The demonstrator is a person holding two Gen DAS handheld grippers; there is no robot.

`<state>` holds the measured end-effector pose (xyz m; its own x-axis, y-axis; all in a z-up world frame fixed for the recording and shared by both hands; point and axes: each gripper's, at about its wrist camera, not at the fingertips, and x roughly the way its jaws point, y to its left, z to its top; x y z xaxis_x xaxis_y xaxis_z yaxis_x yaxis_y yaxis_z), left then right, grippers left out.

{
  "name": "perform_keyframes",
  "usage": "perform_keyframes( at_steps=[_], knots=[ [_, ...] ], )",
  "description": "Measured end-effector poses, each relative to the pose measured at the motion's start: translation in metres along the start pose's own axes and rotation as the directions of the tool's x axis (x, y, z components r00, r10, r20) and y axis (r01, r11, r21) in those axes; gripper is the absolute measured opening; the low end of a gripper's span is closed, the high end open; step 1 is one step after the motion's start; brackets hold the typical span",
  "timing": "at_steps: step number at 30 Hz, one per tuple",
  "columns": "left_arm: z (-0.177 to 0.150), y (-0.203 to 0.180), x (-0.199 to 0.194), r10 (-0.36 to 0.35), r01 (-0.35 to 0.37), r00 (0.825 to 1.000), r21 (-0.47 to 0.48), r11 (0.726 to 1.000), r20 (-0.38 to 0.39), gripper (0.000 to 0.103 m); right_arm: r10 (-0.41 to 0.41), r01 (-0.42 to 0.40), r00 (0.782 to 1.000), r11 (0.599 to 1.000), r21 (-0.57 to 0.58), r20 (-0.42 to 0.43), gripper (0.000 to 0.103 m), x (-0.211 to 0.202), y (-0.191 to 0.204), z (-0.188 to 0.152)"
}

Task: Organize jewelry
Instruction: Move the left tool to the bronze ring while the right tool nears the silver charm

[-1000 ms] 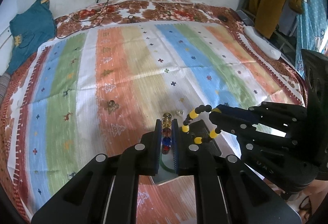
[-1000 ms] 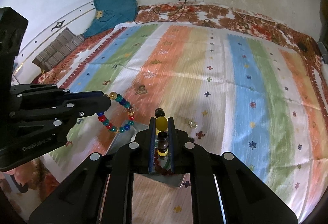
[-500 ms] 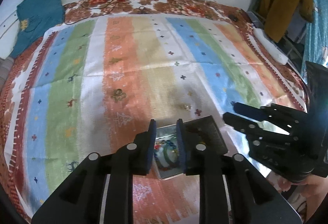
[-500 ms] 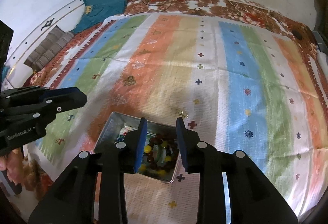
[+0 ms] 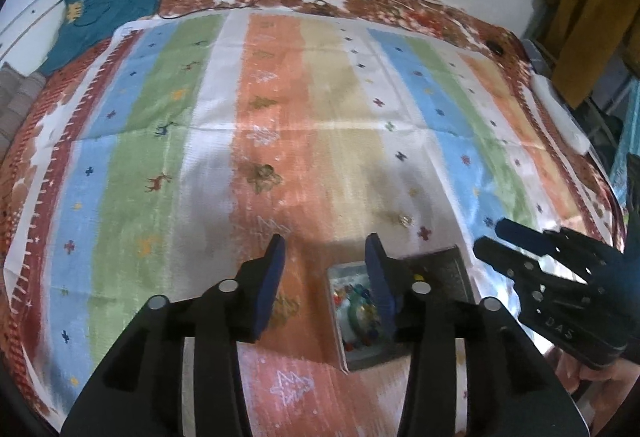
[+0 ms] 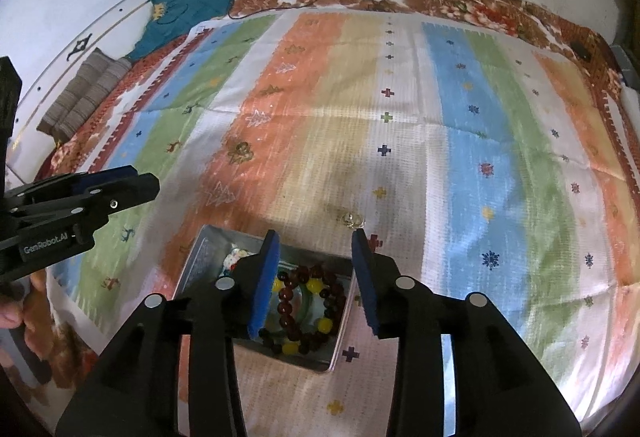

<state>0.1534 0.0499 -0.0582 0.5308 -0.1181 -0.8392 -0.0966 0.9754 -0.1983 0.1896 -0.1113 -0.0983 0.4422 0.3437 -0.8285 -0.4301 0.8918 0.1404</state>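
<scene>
Both bracelets are already lying in the metal tray [image 6: 192, 265]: the dark-and-yellow bracelet [image 6: 308, 311] below the right gripper [image 6: 314, 279], the multicoloured one [image 5: 358, 303] beside the left gripper [image 5: 326, 277], both jaws opening empty, leaving a small clear trinket [image 6: 352, 220] lying just beyond on the striped cloth [image 6: 440, 141].

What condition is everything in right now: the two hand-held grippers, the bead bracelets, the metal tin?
Left hand-held gripper: jaws opening, nothing between them.
Right hand-held gripper: jaws opening, empty, above the tin.
Dark bracelet with yellow beads: lying coiled in the tin.
Multicoloured bracelet: lying in the tin's other compartment.
Metal tin: open, on the striped cloth.
Small shiny trinket: loose on the cloth, outside the tin.
</scene>
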Motion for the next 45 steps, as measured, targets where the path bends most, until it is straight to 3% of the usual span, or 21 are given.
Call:
perform_keyframes(
  at_steps=[14,22,34,45],
  knots=[
    [0.032,0.023,0.049,0.085,-0.086,0.995,-0.024,0.996,-0.046,0.049,-0.033,0.035,0.993,0.999,0.023,-0.109,0.043,0.05,-0.017,0.021],
    [0.046,0.031,0.069,0.086,-0.087,0.994,-0.017,0.996,-0.061,0.054,-0.028,0.039,0.982,0.998,0.055,-0.189,0.043,0.08,-0.026,0.024],
    [0.061,0.048,0.11,0.121,-0.122,0.986,-0.006,0.993,-0.114,0.054,-0.011,0.027,0.971,0.998,0.062,-0.24,0.043,0.108,-0.033,0.031],
    [0.068,0.05,0.137,0.111,-0.111,0.982,0.013,0.994,-0.153,0.054,0.006,0.013,0.961,0.998,0.067,-0.276,0.043,0.129,-0.035,0.037]
  ],
)
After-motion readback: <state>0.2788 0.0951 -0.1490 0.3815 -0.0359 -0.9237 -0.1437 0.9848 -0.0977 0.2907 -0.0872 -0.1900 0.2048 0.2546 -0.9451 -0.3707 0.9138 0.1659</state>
